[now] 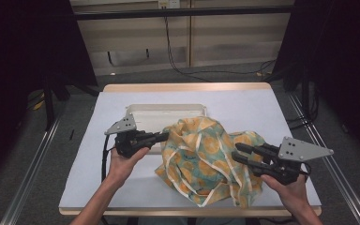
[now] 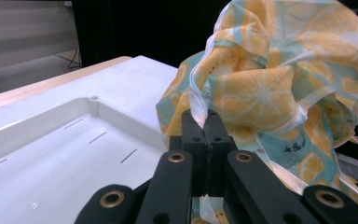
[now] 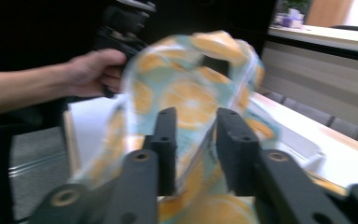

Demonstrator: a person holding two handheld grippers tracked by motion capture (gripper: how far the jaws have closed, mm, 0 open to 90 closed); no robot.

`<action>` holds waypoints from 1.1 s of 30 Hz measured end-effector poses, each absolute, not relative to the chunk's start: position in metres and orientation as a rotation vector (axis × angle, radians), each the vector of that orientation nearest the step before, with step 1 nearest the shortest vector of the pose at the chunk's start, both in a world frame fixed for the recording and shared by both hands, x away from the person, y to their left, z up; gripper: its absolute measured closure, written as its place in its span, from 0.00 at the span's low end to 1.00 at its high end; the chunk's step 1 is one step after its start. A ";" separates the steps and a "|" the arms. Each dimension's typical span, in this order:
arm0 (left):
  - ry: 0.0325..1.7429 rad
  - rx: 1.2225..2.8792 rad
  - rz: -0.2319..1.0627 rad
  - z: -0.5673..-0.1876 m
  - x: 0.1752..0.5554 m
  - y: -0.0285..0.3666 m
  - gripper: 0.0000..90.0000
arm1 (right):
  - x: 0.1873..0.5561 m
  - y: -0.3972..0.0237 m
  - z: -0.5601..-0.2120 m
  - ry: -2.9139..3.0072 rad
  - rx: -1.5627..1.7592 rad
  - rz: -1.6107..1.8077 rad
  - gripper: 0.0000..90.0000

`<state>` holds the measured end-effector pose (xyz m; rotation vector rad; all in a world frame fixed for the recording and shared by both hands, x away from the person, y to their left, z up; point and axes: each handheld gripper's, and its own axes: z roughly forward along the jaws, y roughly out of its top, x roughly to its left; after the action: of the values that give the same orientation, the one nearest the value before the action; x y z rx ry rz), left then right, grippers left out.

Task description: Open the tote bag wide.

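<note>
I am handling a lemon-print cloth [image 1: 206, 157], teal with orange citrus slices and pale trim, which lies bunched on the white surface [image 1: 243, 105] with its raised part draped against the near edge of a shallow white tray [image 1: 168, 111]. My left tongs [image 1: 165, 136] are clamped tight on a pale hem of the cloth; in the left gripper view that trim [image 2: 200, 109] runs straight down into the closed jaws, and the fabric stands up above them. My right tongs [image 1: 238, 152] sit at the cloth's right side. In the right gripper view their jaws stand a little apart, with a fold of the cloth [image 3: 191, 140] hanging in the gap; the picture is blurred, but the pads do not seem to press on it.

I judge the step to be a regrasp: the left side pins one edge while the right lets go to find a better hold. The next move calls for picking out a second hem or corner on the right, closing there, and then drawing the two hands apart so the bundle opens.

The tray is the only container. Its floor [image 2: 65, 154] shows bare white plastic with short moulded slots; nothing lies in it, and the cloth covers only its near rim.
</note>
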<state>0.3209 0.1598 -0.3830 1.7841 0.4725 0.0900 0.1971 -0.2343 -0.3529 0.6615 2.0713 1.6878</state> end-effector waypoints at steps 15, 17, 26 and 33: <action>0.451 1.865 0.041 -0.401 0.316 0.148 0.99 | 0.201 -0.196 -0.371 2.219 0.604 1.647 0.71; 0.456 1.859 0.035 -0.401 0.316 0.148 0.99 | 0.202 -0.194 -0.375 2.227 0.611 1.630 0.62; 0.454 1.846 0.036 -0.400 0.314 0.149 0.96 | 0.202 -0.176 -0.391 2.231 0.581 1.484 0.46; 0.462 1.845 0.043 -0.400 0.315 0.151 0.94 | 0.201 -0.177 -0.403 2.251 0.563 1.430 0.67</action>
<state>0.3148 0.1506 -0.3996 1.8449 0.4623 0.0433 0.2006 -0.1772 -0.4027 0.5631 2.2509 1.4300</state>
